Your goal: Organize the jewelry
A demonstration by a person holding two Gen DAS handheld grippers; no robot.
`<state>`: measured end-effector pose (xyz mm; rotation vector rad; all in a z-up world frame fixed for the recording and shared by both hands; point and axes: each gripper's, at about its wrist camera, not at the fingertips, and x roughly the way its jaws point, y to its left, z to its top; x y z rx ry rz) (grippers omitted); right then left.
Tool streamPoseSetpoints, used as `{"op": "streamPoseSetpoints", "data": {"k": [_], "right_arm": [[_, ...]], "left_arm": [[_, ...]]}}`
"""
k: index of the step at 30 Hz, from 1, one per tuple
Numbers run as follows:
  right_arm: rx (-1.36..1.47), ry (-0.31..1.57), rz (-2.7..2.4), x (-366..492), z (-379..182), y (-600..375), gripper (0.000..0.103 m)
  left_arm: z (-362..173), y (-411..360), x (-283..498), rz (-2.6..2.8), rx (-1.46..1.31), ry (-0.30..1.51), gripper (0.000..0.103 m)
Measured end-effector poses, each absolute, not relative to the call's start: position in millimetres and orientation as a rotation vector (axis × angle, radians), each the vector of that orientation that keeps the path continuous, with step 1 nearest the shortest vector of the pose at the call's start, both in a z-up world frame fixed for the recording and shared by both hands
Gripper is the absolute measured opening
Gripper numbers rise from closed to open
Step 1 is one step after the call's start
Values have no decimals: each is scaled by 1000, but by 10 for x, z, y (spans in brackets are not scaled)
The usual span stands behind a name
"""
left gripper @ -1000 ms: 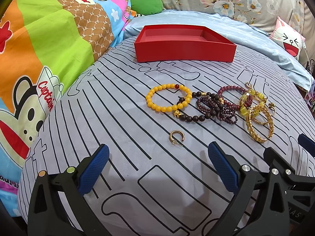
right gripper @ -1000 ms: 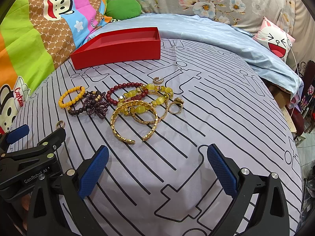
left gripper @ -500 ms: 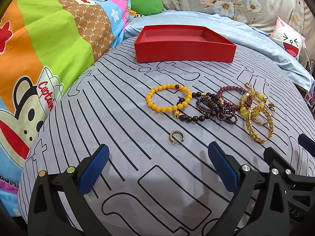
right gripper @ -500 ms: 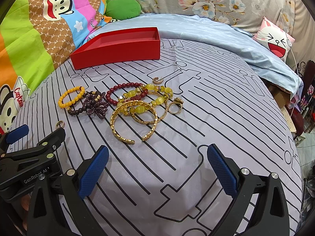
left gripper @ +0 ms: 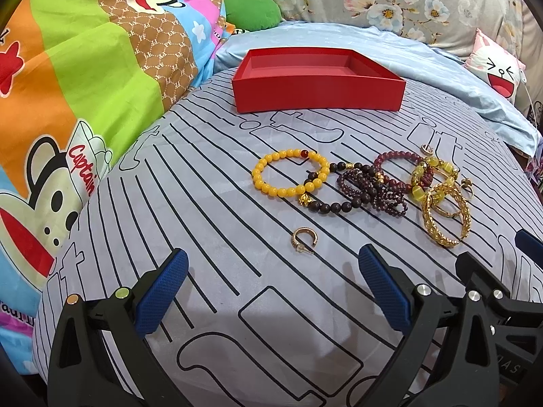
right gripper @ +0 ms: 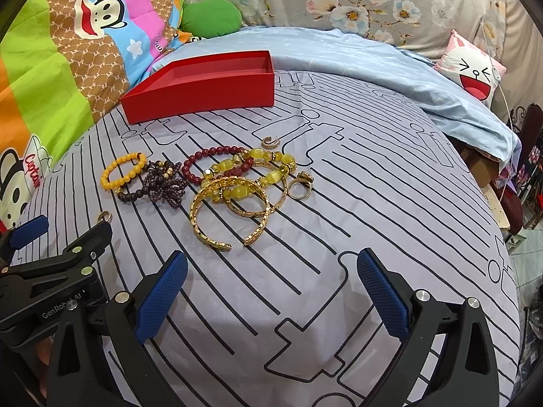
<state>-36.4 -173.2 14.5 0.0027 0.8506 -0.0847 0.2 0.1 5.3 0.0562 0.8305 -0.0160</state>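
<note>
Both the left gripper (left gripper: 271, 291) and right gripper (right gripper: 271, 291) hover spread wide, empty, low over the striped sheet (left gripper: 210, 224); jewelry pile (right gripper: 217, 183) lies before the red box (left gripper: 319, 78), bracelets overlapping, hard to separate

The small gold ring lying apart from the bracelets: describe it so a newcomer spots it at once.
Start at the red box on the striped bedcover, then come down past the yellow bead bracelet. The gold ring lies alone nearest the left gripper, touching nothing, unlike the heaped bracelets.
</note>
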Motion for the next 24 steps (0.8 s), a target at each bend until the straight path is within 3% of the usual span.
{"op": "streamPoseSetpoints", "data": {"k": [24], "right_arm": [[-6,842,-69,-393,174,-1665,96]], "left_arm": [[73,33,-24,-4,48,823,96]]}}
